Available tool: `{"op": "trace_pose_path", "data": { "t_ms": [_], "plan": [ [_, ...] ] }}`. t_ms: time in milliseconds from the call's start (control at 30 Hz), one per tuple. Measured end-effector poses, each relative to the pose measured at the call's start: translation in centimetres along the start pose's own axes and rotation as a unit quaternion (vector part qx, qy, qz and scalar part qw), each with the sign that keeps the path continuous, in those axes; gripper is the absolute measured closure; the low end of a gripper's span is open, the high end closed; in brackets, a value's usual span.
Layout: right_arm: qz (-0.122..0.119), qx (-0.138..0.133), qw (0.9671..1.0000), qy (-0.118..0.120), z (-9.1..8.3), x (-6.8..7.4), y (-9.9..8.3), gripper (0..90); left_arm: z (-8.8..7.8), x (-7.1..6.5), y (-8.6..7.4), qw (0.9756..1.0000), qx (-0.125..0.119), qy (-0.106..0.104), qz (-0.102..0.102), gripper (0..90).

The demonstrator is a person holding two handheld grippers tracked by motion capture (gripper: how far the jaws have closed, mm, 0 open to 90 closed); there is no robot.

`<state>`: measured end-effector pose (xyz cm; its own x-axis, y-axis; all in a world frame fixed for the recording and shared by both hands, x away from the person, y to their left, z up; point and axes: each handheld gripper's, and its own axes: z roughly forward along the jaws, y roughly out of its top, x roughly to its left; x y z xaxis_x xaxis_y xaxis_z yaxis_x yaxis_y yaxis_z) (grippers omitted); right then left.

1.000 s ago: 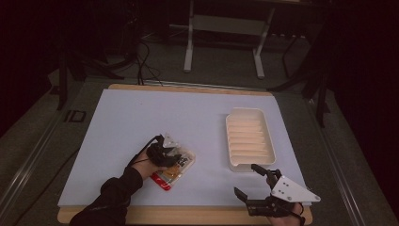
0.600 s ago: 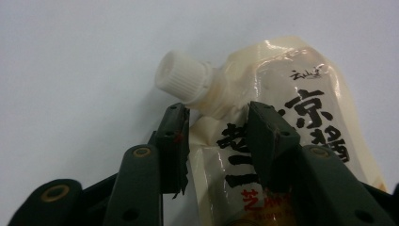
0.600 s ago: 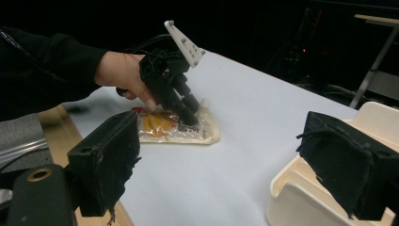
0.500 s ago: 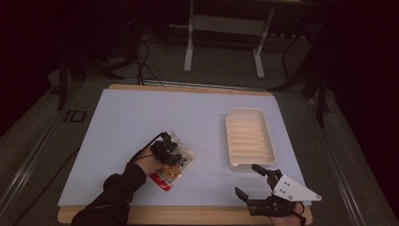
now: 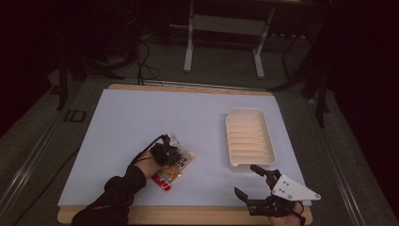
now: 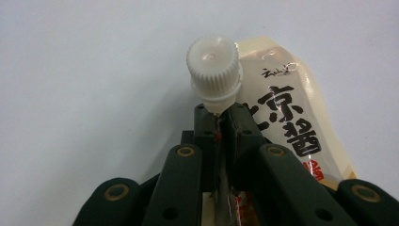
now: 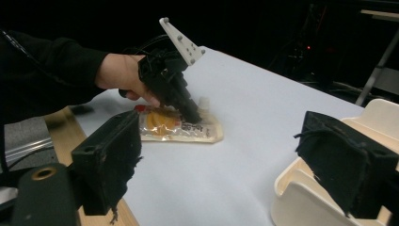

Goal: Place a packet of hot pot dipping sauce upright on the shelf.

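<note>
White table (image 5: 141, 117): left hand-held gripper (image 6: 219, 117) pinches sauce pouch (image 6: 287, 113) (below cap).

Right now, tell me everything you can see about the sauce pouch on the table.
The sauce pouch is a soft, glossy plastic spout bag, cream to yellow, with large black Chinese characters and some red at its lower end. A ribbed white screw cap sits closed on its spout. It lies flat on the white table cover, left of the cream tray and apart from it. The left gripper is shut on it just below the cap, pinching the pouch's top edge.
</note>
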<state>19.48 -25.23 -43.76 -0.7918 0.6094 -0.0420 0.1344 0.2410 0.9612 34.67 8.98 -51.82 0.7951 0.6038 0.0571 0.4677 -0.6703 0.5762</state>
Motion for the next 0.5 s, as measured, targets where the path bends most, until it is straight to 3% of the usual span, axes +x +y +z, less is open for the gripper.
{"op": "trace_pose_path", "data": {
  "t_ms": [167, 300, 433, 500],
  "plan": [
    [0.005, -0.008, 1.0, -0.003, -0.2, -0.2, 0.0, 13.5, -1.1, 0.9, -0.3, 0.999, -0.021, -0.017, -0.035, 85.6],
    [0.01, -0.011, 0.9999, -0.008, -0.3, -0.4, 0.0, 13.1, -2.4, 1.5, -0.8, 0.9976, -0.044, -0.013, -0.052, 86.0],
    [-0.005, -0.012, 0.9999, -0.006, -0.4, -0.2, 0.1, 10.9, -3.9, 1.4, -1.1, 0.9968, -0.062, -0.016, -0.048, 86.6],
    [-0.01, -0.012, 0.9998, -0.012, -0.3, -0.1, 0.1, 10.9, -4.5, 1.4, -1.2, 0.9957, -0.071, -0.021, -0.056, 86.7]
  ]
}}
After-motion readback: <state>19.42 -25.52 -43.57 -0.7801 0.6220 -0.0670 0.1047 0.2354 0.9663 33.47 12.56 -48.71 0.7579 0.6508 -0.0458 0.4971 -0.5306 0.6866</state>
